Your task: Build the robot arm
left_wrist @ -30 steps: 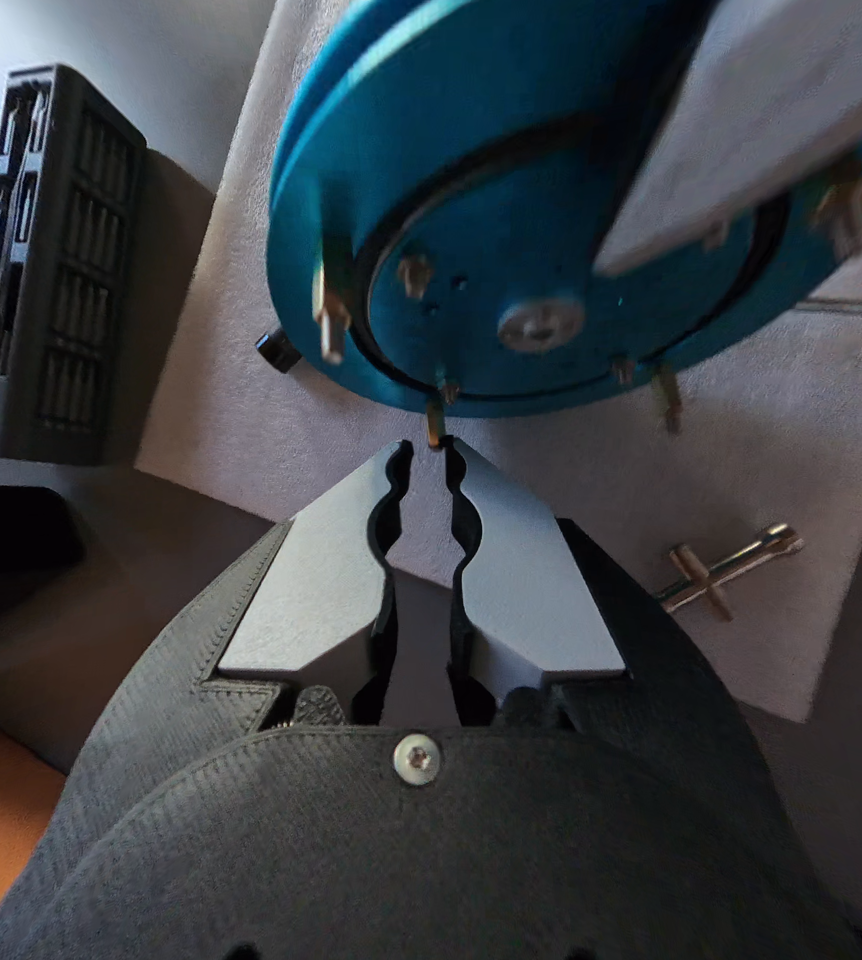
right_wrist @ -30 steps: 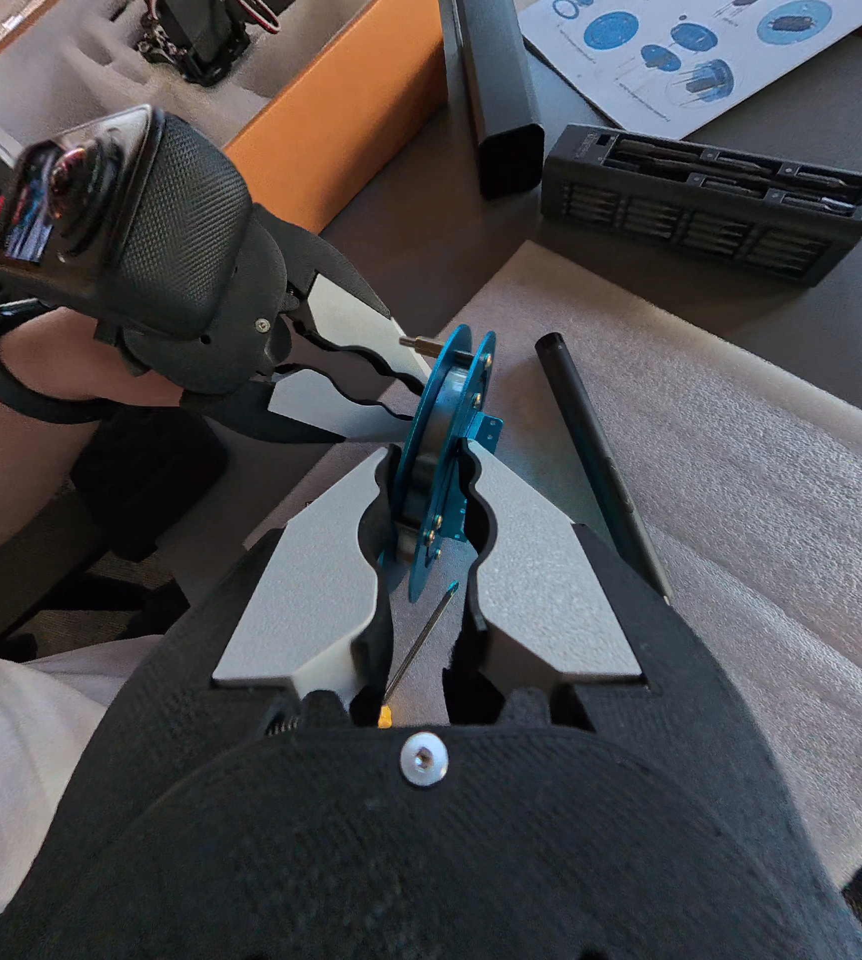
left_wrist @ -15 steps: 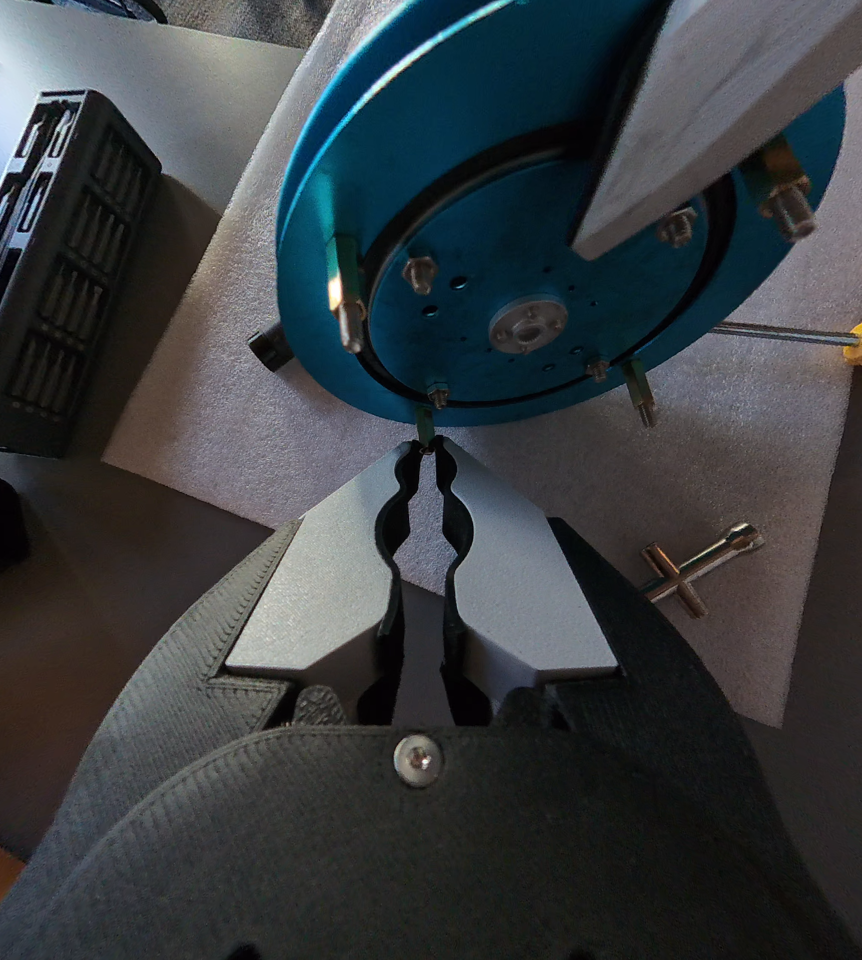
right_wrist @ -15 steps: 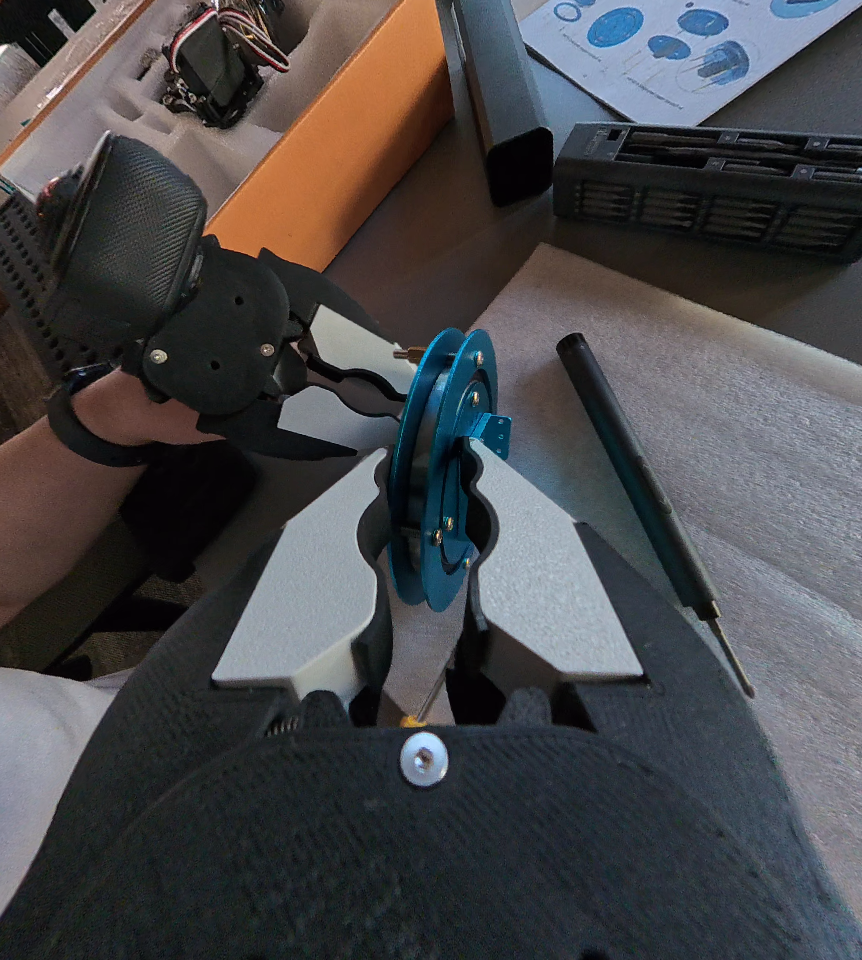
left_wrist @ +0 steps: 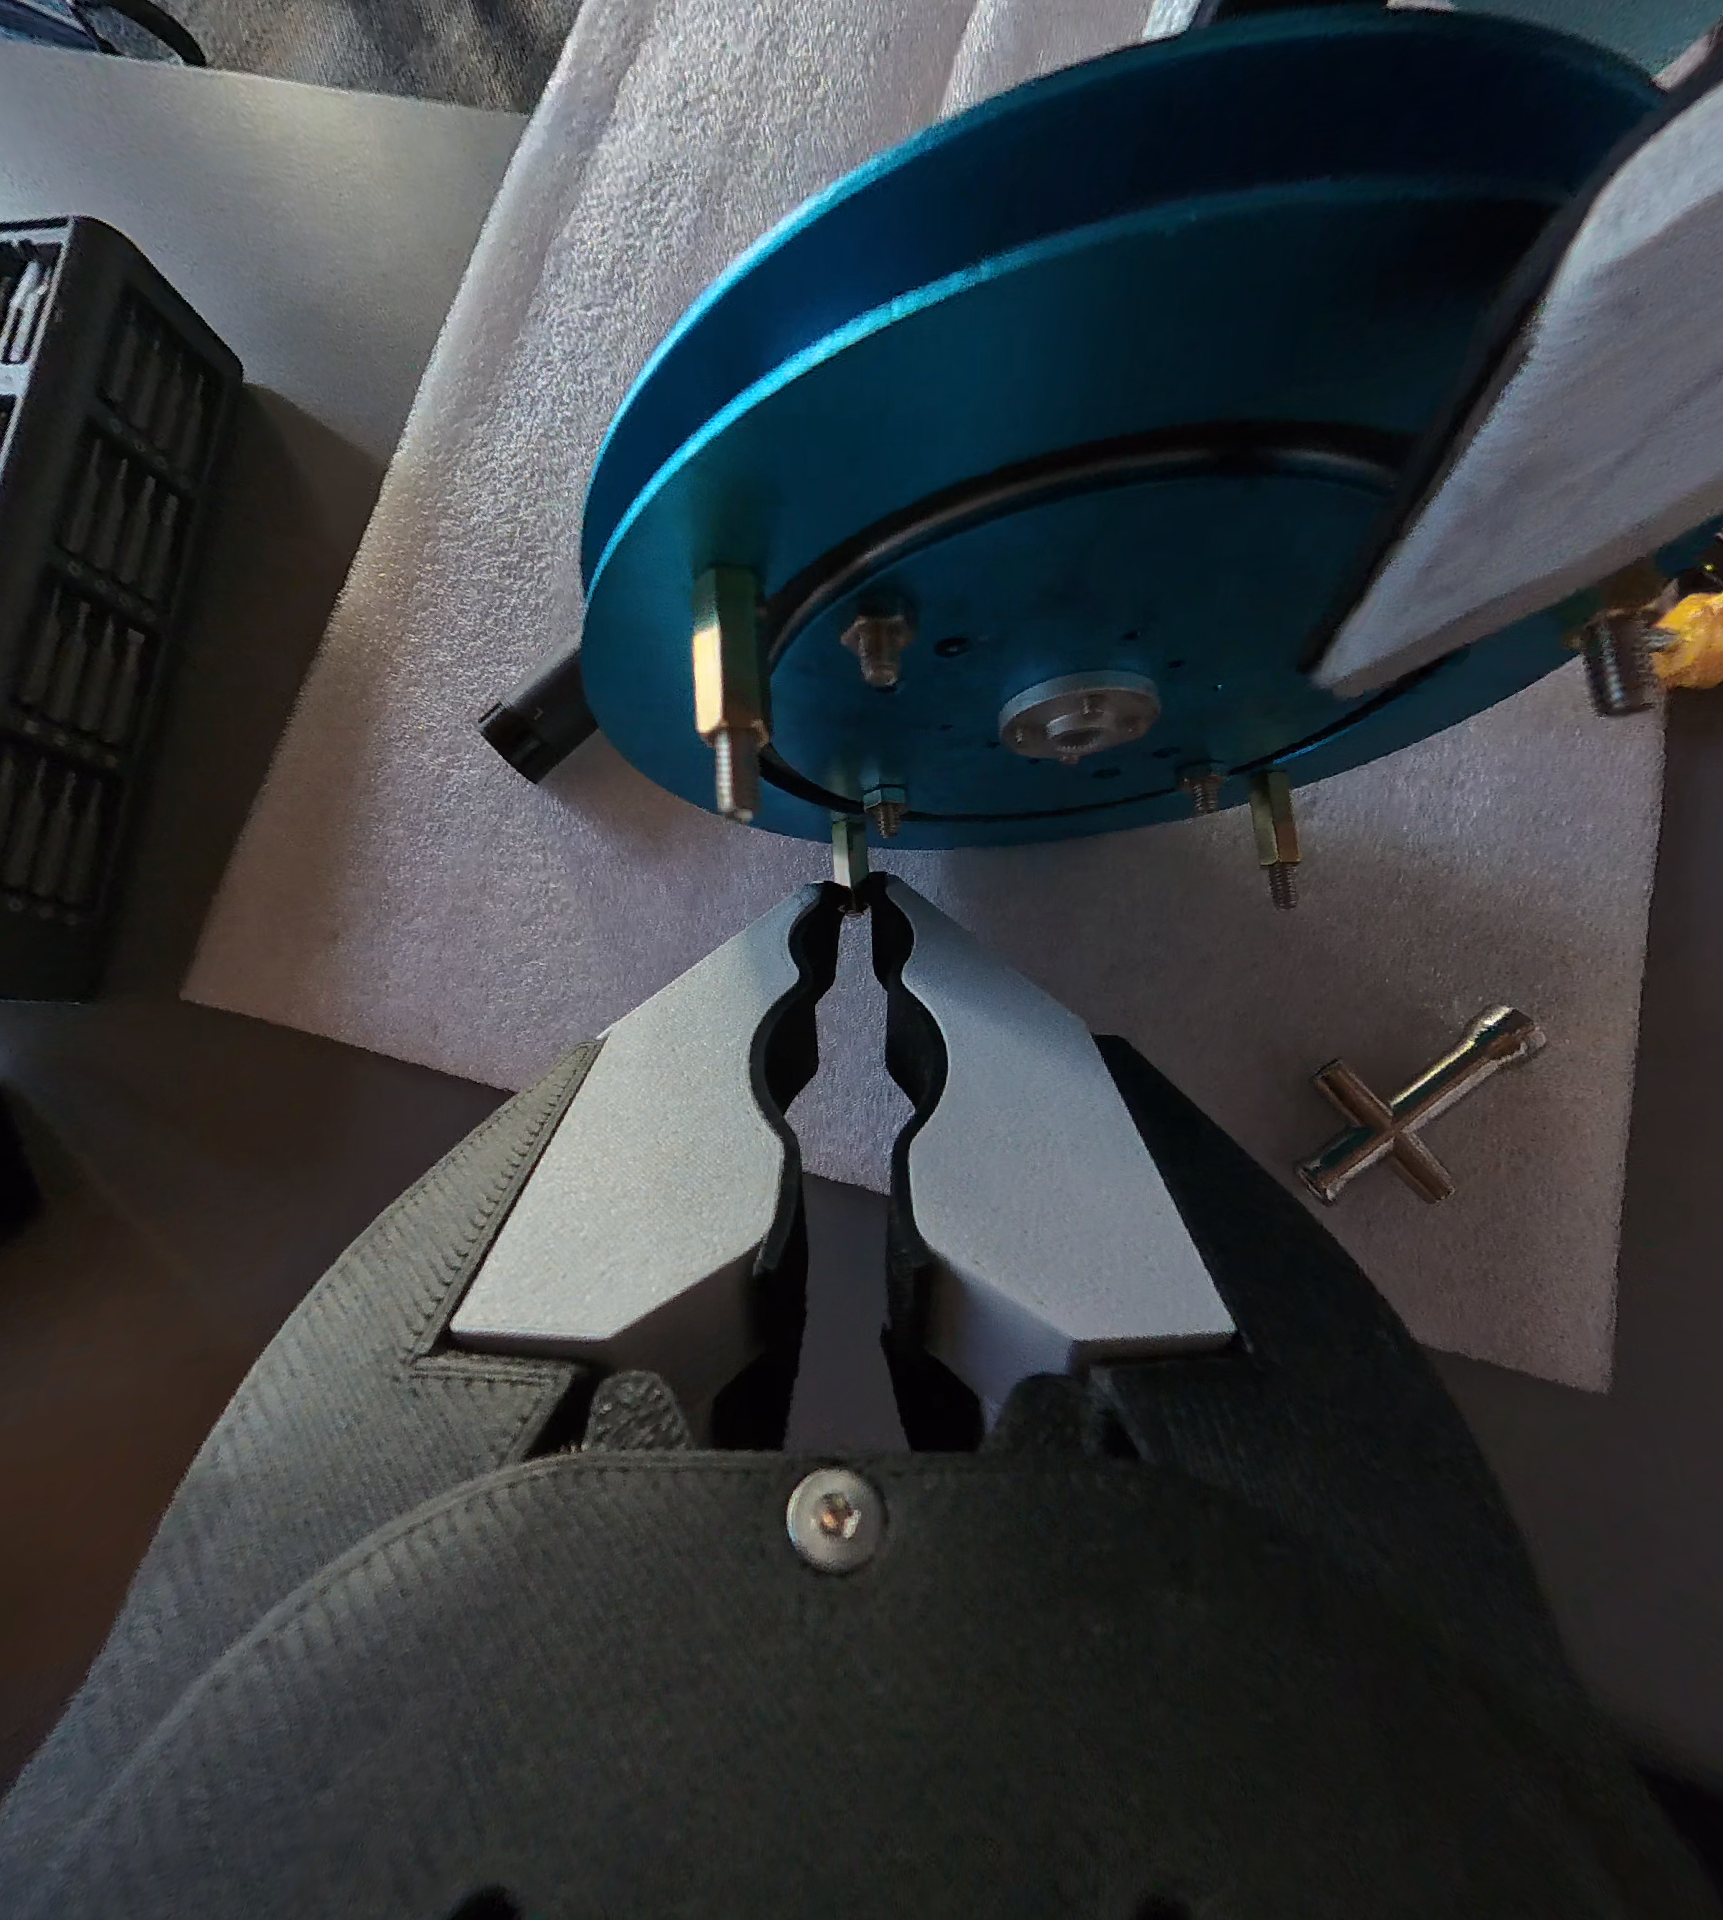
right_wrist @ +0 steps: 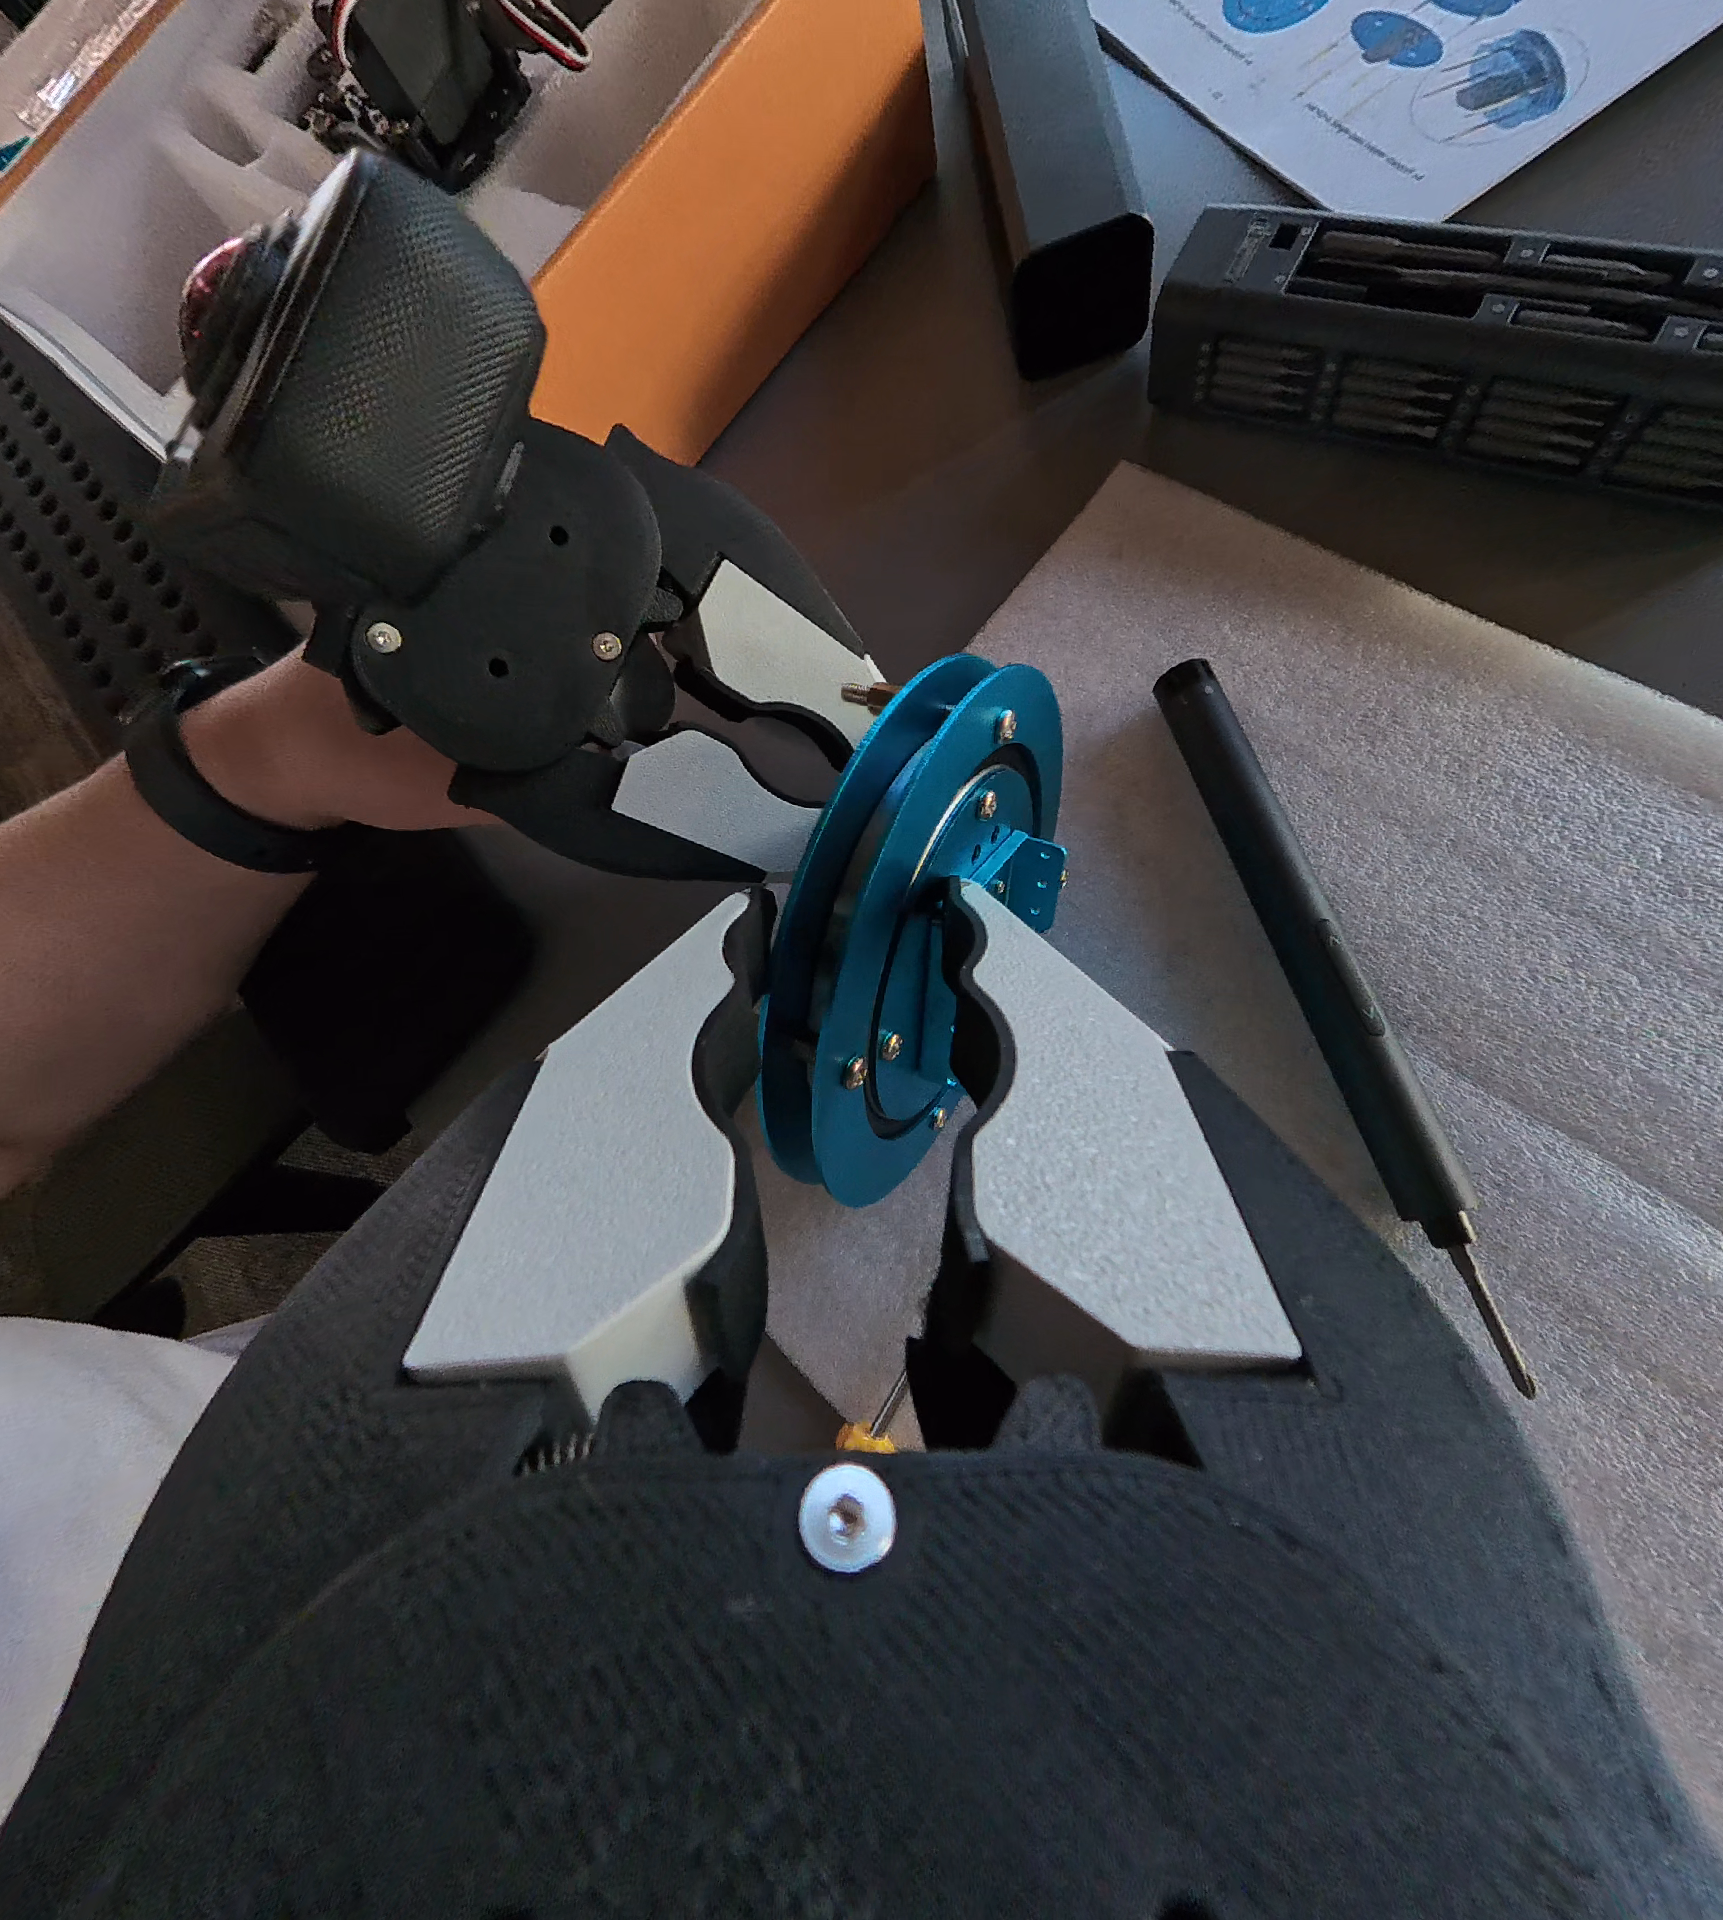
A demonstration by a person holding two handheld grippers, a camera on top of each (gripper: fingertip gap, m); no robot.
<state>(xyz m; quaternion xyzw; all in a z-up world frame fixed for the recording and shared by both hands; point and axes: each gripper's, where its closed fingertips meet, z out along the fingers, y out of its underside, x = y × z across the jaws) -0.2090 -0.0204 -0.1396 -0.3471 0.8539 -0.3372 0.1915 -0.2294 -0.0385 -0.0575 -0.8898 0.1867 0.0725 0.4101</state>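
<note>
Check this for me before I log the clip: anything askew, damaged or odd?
Nothing looks damaged or spilled. The blue disc is held on edge above the foam by the right gripper; the left gripper pinches one standoff.

txt: none legible | sheet (right_wrist: 1439, 83): tiny print, blurred
</note>
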